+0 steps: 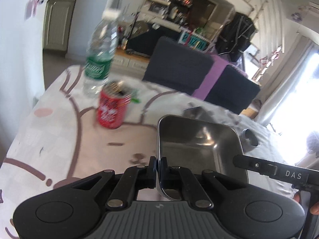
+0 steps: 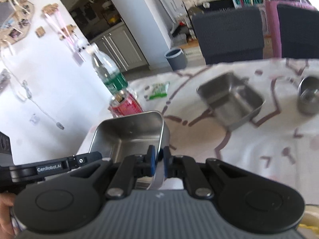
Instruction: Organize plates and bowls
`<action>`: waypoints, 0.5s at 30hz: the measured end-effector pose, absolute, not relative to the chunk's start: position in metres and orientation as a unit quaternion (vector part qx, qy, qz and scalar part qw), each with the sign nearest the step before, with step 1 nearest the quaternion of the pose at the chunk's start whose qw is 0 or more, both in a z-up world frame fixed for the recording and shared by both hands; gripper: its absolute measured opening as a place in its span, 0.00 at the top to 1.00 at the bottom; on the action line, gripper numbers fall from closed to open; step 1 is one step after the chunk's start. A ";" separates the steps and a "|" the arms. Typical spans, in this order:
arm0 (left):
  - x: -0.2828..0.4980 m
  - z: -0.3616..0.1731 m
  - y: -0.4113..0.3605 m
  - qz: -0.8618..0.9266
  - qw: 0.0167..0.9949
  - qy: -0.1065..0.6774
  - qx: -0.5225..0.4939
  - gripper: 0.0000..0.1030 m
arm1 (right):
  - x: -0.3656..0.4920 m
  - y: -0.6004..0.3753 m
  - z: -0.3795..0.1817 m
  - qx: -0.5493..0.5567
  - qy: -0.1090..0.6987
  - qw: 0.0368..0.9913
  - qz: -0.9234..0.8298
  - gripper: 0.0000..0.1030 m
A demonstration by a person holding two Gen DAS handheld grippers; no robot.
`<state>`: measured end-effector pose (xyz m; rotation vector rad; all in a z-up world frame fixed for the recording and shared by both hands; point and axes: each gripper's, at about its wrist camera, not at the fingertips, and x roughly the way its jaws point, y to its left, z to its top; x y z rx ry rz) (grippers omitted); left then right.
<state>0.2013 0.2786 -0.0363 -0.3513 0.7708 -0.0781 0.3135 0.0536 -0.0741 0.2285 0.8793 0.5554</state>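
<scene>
A square steel tray (image 1: 199, 145) hangs above the patterned tablecloth (image 1: 59, 139), gripped from both sides. My left gripper (image 1: 159, 162) is shut on its left rim. In the right wrist view the same tray (image 2: 129, 135) has its right rim pinched by my shut right gripper (image 2: 158, 157). Each view shows the other gripper's black body at the tray's far side (image 1: 275, 169) (image 2: 49, 167). A second steel tray (image 2: 231, 101) rests on the cloth further right, with a steel cup (image 2: 308, 97) beyond it.
A red can (image 1: 111, 109) and a clear bottle with a green label (image 1: 99, 63) stand at the table's far left. A green packet (image 2: 158, 90) lies behind them. Dark chairs (image 1: 179, 67) line the far edge, and a grey bin (image 2: 175, 57) stands on the floor.
</scene>
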 end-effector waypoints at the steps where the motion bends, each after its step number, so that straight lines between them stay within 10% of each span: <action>1: 0.197 -0.029 0.269 -0.041 0.913 0.370 -0.166 0.97 | 0.309 0.045 -0.065 0.104 0.413 0.864 0.267 0.91; 15: 0.140 0.022 0.098 -0.100 0.918 0.361 -0.132 0.95 | 0.229 -0.122 0.019 0.080 0.370 0.888 0.261 0.91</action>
